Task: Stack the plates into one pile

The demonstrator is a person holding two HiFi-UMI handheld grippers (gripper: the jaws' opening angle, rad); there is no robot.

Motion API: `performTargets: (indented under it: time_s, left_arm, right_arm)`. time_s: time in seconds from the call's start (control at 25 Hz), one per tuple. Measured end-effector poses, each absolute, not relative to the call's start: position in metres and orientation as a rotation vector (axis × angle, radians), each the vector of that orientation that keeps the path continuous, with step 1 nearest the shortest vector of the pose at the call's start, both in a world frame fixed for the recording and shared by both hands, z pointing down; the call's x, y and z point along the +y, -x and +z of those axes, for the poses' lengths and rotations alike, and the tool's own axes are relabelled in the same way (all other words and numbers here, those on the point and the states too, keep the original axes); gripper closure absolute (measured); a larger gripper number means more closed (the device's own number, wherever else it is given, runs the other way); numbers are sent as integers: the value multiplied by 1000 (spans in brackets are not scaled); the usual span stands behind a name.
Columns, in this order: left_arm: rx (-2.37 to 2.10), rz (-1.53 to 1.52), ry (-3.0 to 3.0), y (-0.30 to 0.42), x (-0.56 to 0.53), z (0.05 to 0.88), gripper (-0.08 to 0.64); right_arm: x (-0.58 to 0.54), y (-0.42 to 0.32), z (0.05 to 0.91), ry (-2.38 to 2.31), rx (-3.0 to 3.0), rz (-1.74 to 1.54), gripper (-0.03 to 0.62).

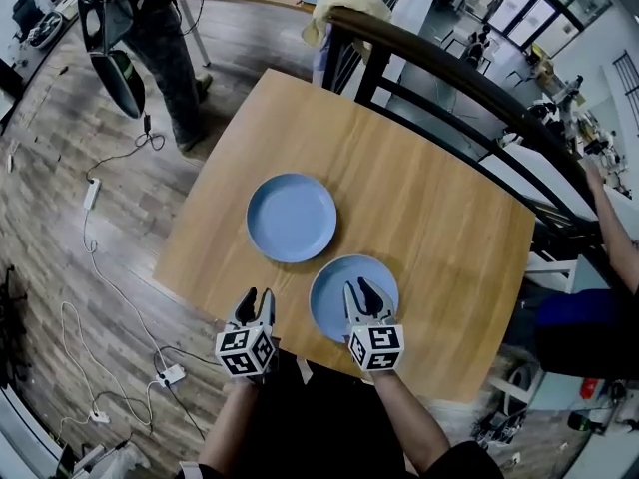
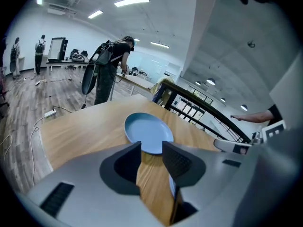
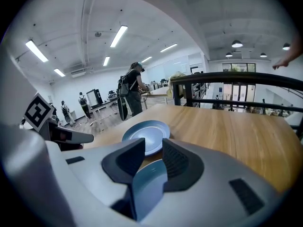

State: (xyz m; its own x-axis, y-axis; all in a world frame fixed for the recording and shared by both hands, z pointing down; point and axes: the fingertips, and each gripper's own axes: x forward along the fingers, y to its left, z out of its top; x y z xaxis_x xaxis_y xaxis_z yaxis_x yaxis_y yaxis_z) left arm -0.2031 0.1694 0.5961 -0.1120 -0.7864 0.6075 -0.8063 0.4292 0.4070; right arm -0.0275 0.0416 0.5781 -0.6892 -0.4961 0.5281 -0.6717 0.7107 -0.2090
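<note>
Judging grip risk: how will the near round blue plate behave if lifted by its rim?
The near round blue plate looks rigid and glossy, so it may slip between the jaws. Held only at the rim by the right gripper, it would probably tip downward.

Both forearms reach forward from the bottom of the head view, the left forearm (image 1: 236, 422) and right forearm (image 1: 411, 422) bare and slightly splayed, each hand hidden under its tool. The left gripper (image 1: 257, 295) points ahead with its marker cube (image 1: 246, 351) at the rear. In its own view the left gripper (image 2: 151, 148) has its two dark jaws parted by a narrow gap with nothing in it. The right gripper (image 1: 356, 287) sits just beside it, level and parallel, its cube (image 1: 375, 347) facing up. The right gripper (image 3: 154, 148) also has its jaws apart, and the near rim of a blue plate (image 3: 147, 183) lies in the gap, not visibly pinched.
</note>
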Motion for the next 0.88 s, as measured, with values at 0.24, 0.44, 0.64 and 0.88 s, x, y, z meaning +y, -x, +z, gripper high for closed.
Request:
performTargets:
  time_s: [0.24, 0.44, 0.64, 0.88]
  left_arm:
    - [-1864, 23, -1386, 237, 146, 590, 423]
    - [-1859, 22, -1414, 266, 125, 585, 423]
    - [-1844, 39, -1419, 290, 110, 591, 423]
    - [-1802, 64, -1411, 314, 102, 609, 423]
  right_arm:
    - [29, 58, 569, -940, -2469, 539, 465]
    - [15, 78, 567, -977, -2445, 540, 465]
    - [1, 97, 574, -990, -2420, 544, 465]
    - [-12, 114, 591, -1032, -2362, 566, 463]
